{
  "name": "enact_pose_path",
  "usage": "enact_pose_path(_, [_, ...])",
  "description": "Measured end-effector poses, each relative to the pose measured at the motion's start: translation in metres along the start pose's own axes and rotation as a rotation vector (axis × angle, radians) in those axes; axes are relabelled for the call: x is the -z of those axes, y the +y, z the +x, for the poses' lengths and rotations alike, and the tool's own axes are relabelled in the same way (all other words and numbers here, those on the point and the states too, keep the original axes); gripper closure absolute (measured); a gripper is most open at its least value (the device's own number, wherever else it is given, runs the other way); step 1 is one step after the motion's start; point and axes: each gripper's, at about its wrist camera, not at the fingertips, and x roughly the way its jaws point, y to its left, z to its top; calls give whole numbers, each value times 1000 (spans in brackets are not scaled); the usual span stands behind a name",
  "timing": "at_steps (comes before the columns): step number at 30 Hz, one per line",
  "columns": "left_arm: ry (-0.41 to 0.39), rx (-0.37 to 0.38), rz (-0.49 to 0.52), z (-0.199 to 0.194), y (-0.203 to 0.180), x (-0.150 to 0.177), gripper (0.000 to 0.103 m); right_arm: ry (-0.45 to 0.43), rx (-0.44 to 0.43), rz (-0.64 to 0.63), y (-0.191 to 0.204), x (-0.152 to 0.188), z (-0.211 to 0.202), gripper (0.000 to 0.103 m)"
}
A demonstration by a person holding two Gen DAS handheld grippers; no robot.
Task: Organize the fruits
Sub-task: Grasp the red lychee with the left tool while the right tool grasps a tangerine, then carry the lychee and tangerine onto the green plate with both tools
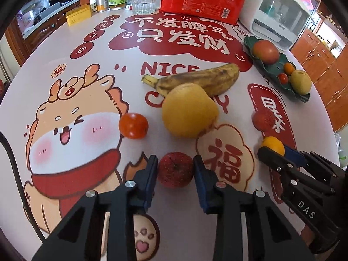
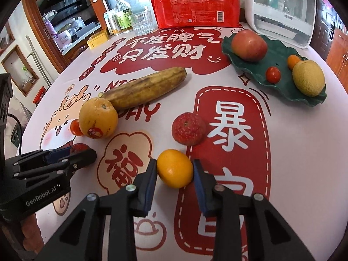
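Four fruits are already seated in the green tray (image 2: 243,65) at 2 o'clock. Six remain loose: a small orange (image 2: 174,168) bracketed by the right gripper (image 2: 174,170) (jaws apart, contact uncertain), a red fruit (image 1: 175,169) between the spread left gripper (image 1: 175,171).

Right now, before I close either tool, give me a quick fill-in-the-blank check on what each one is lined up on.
1. The left tool straddles a small ____ apple.
2. The right tool straddles a small ____.
3. The green plate already holds ____ fruits.
4. The banana lies on the ____, off the plate.

Missing words: red; orange; four; table
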Motion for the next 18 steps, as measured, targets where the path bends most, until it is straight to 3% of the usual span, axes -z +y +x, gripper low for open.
enact_pose_path(10, [-60,53,53,-48,-34,-10,71,-53,-29,14,-7,2,-39,71])
enact_pose_path(18, [-135,109,149,-95,-83,-63,71,-145,-12,25,-29,-29,-90,71])
